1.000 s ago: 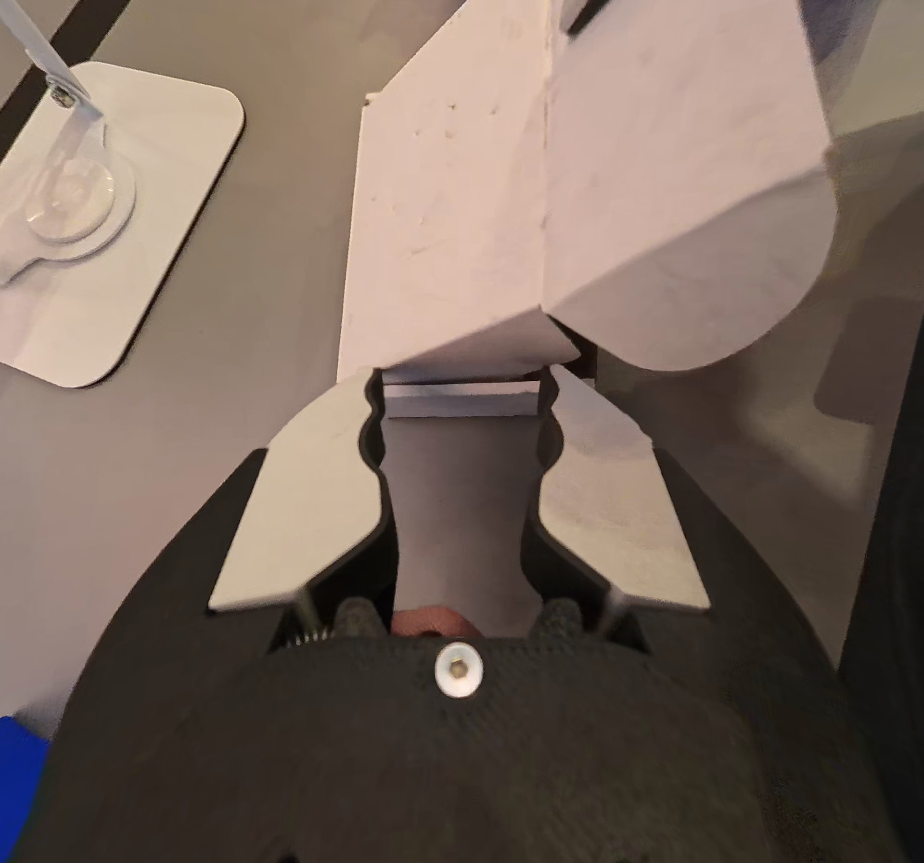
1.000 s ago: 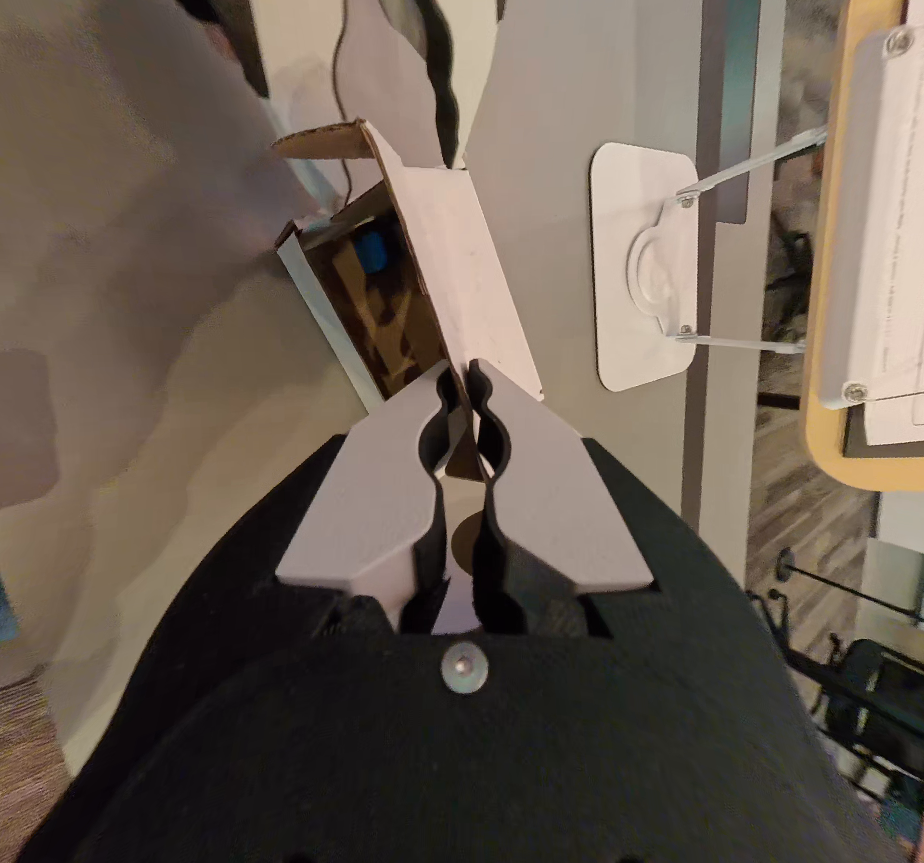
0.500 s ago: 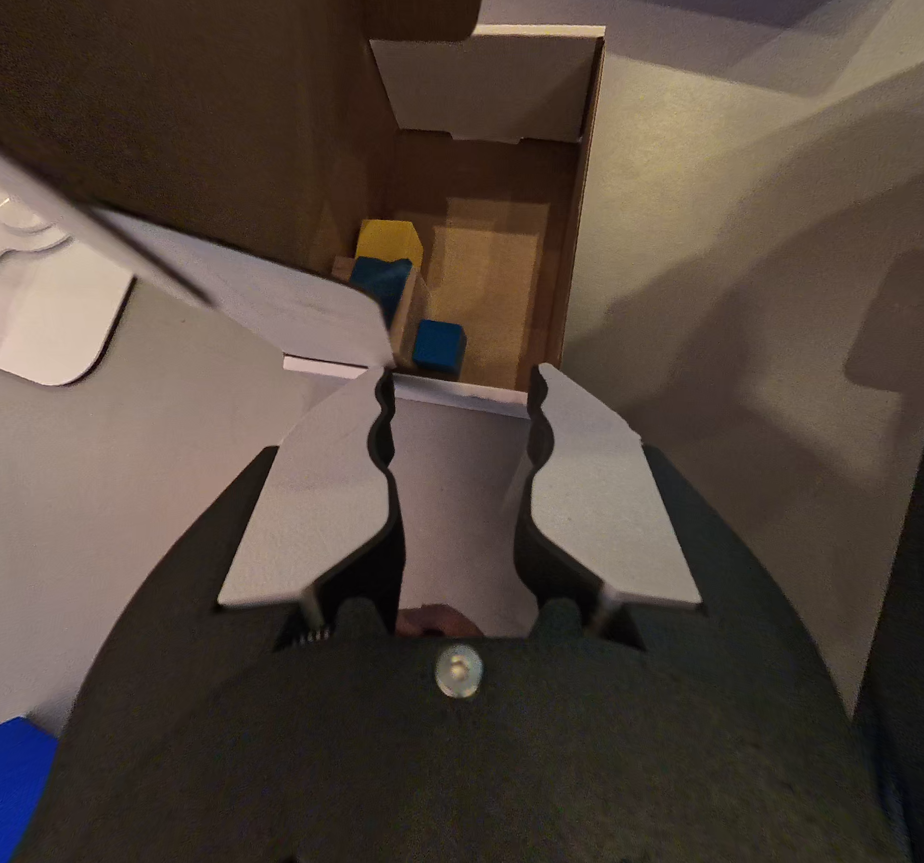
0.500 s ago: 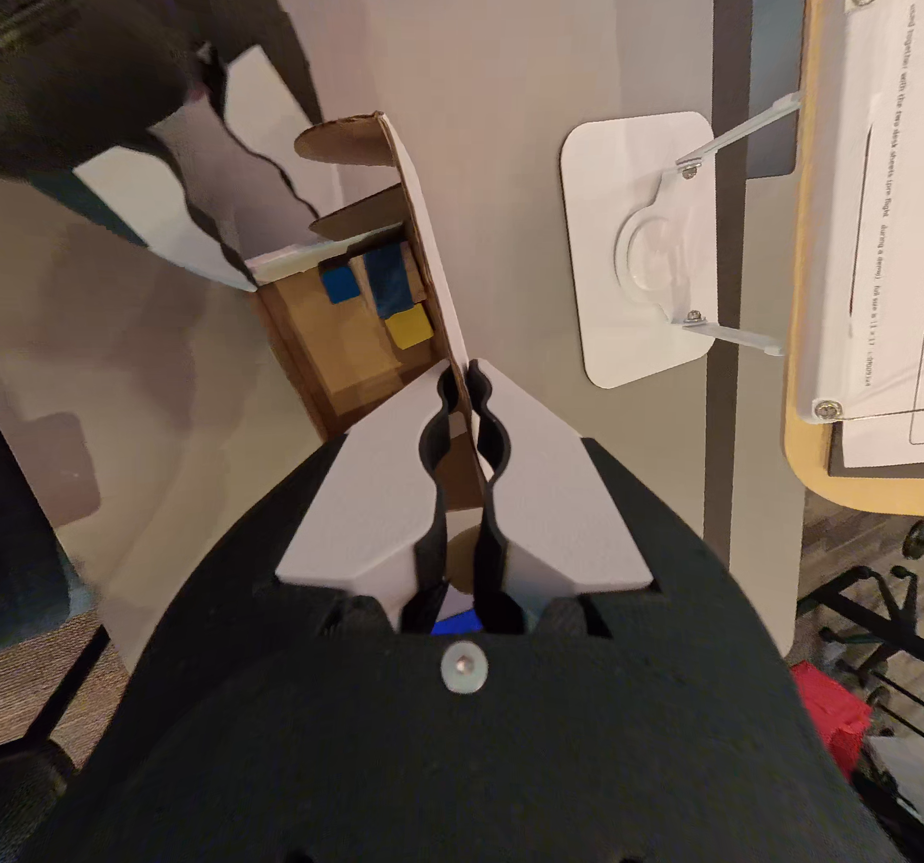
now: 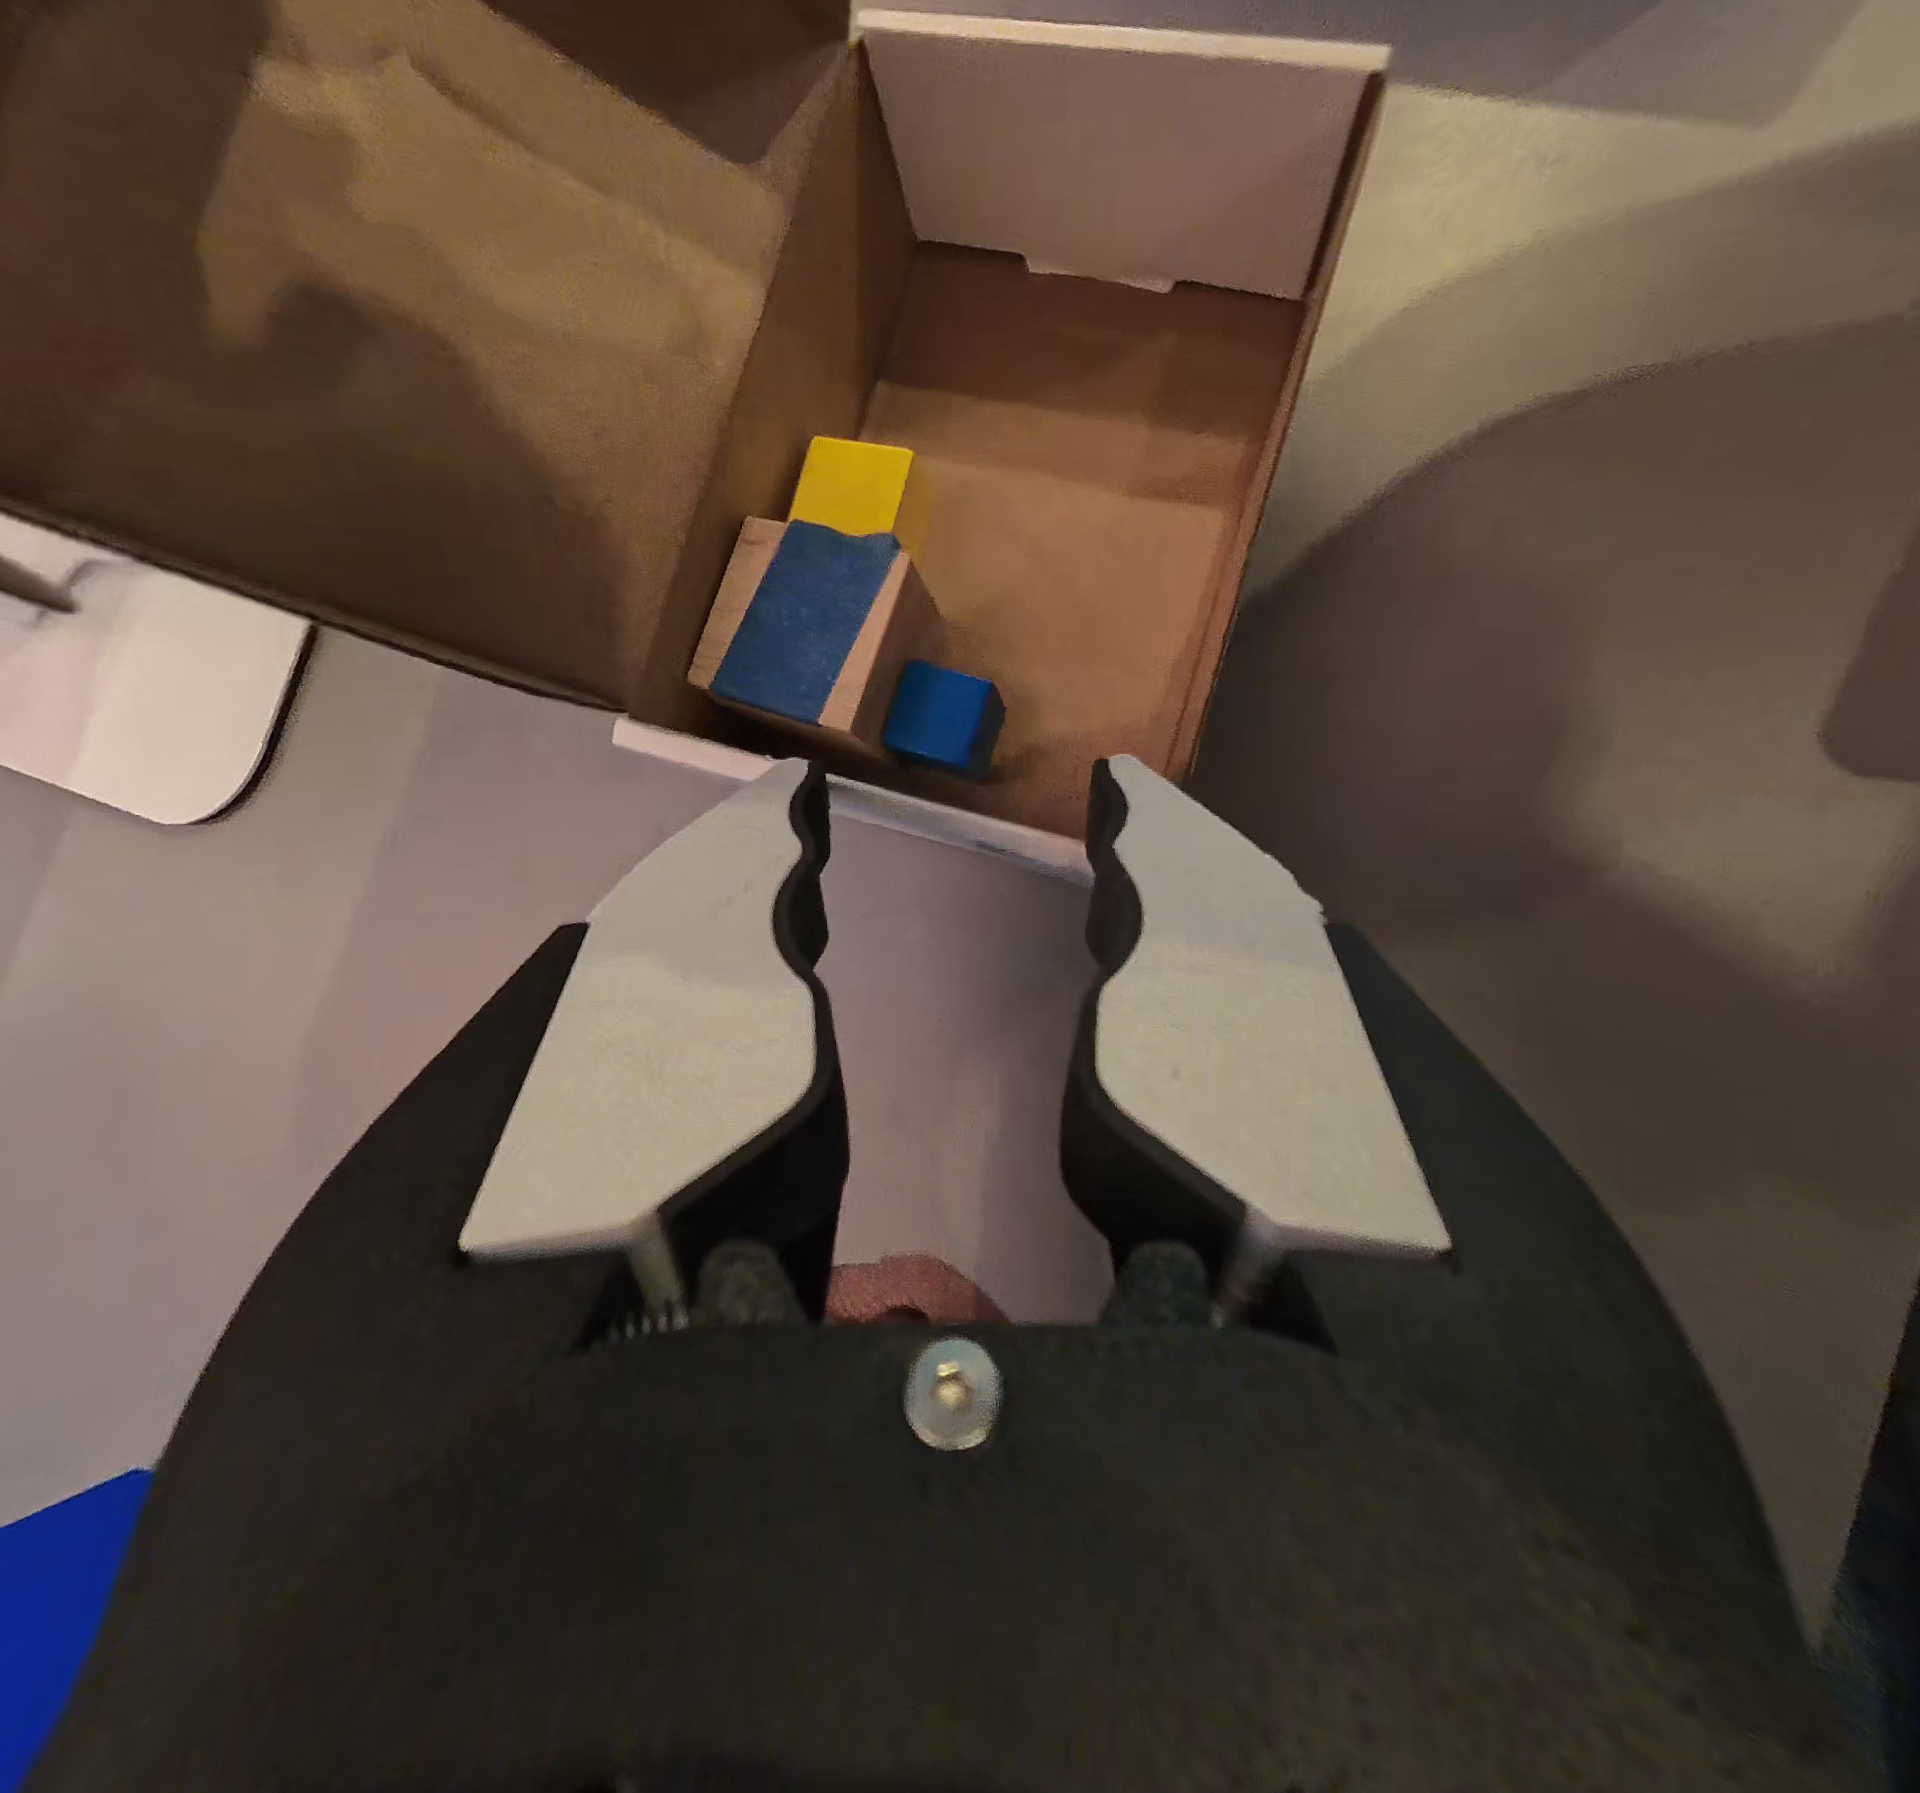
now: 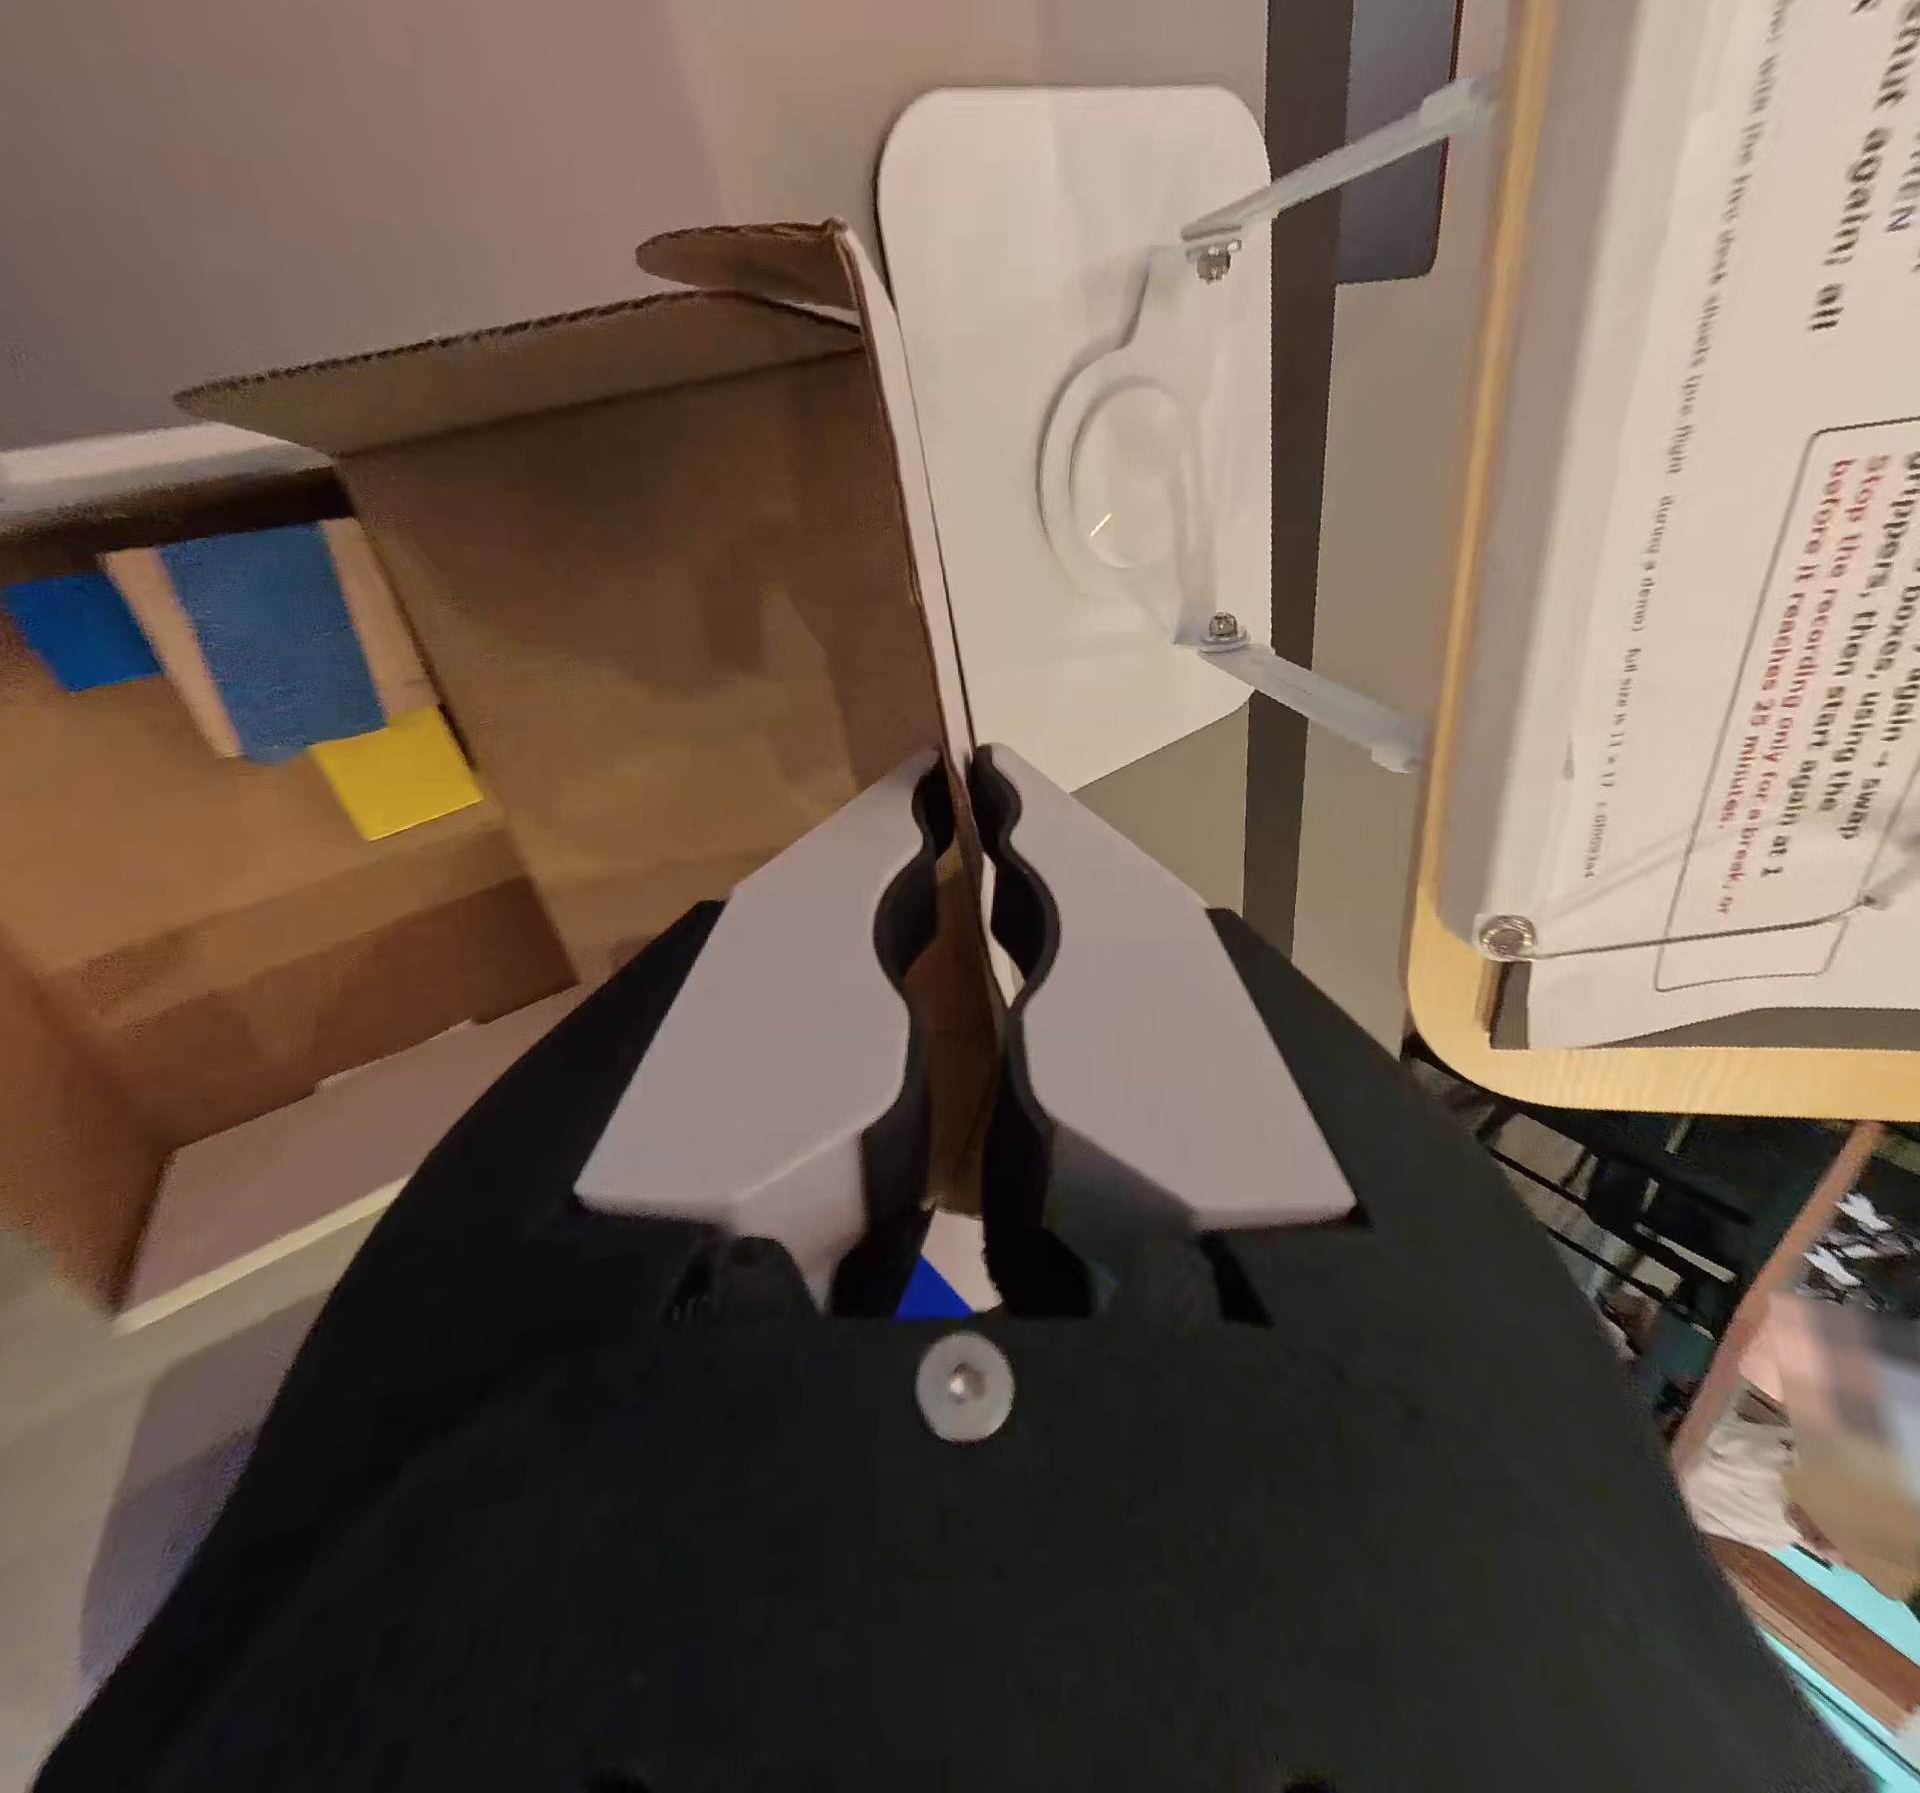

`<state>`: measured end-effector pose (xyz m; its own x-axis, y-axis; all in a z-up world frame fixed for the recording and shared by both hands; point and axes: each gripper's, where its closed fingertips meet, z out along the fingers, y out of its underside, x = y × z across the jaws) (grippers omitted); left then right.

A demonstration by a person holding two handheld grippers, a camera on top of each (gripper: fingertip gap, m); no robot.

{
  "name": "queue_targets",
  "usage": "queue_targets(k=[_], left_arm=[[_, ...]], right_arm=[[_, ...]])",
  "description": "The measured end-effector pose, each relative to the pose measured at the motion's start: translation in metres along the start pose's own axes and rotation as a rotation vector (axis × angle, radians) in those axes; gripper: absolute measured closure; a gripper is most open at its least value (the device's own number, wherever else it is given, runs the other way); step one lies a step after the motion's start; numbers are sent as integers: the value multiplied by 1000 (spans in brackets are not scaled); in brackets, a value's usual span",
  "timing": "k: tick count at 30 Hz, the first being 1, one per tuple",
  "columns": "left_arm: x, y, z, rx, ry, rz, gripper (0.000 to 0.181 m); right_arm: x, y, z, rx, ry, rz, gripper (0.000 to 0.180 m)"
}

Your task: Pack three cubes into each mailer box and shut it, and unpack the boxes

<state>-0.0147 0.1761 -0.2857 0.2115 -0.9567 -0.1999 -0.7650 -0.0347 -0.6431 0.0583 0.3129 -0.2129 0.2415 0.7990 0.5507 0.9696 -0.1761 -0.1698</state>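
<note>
A white mailer box point(image 5: 1122, 154) stands open on the grey table, brown inside. Three cubes lie in it: a yellow cube point(image 5: 850, 484), a larger wooden cube with a blue top point(image 5: 805, 623) and a small blue cube point(image 5: 940, 713). My left gripper point(image 5: 956, 787) is open and empty, just in front of the box's near wall. My right gripper point(image 6: 958, 769) is shut on the box's lid point(image 6: 914, 517) and holds it upright. The cubes also show in the right wrist view: yellow cube point(image 6: 400, 775), wooden cube point(image 6: 272, 637), small blue cube point(image 6: 78, 629).
A white stand base point(image 6: 1081, 434) with clear arms sits just behind the lid; it also shows in the left wrist view point(image 5: 156, 715). A wooden board with a printed sheet point(image 6: 1704, 496) stands at the right. A blue thing point(image 5: 52, 1577) lies at the lower left.
The lid has swung up and open in my right gripper, and the three cubes inside came into view. My left gripper stayed open at the box's near wall.
</note>
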Motion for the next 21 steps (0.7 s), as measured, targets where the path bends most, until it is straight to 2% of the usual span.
queue_targets(k=[1, 5, 8, 12, 17, 21], left_arm=[[0, 0, 0, 1, -2, 1, 133], [4, -1, 0, -1, 4, 11, 133], [5, -2, 0, 1, 5, 1, 132], [1, -5, -1, 27, 24, -83, 129], [-25, -11, -4, 115, 18, -289, 122], [-46, -11, 3, 141, -4, -377, 124]], right_arm=[[-1, 3, 8, -6, 14, -2, 179], [-14, 23, 38, -62, 15, 12, 178], [-16, 28, 47, -50, 25, 42, 175], [-12, 29, 42, -29, 83, 50, 175], [-10, 27, 30, -14, 137, 47, 176], [-11, 23, 22, -5, 164, 26, 177]])
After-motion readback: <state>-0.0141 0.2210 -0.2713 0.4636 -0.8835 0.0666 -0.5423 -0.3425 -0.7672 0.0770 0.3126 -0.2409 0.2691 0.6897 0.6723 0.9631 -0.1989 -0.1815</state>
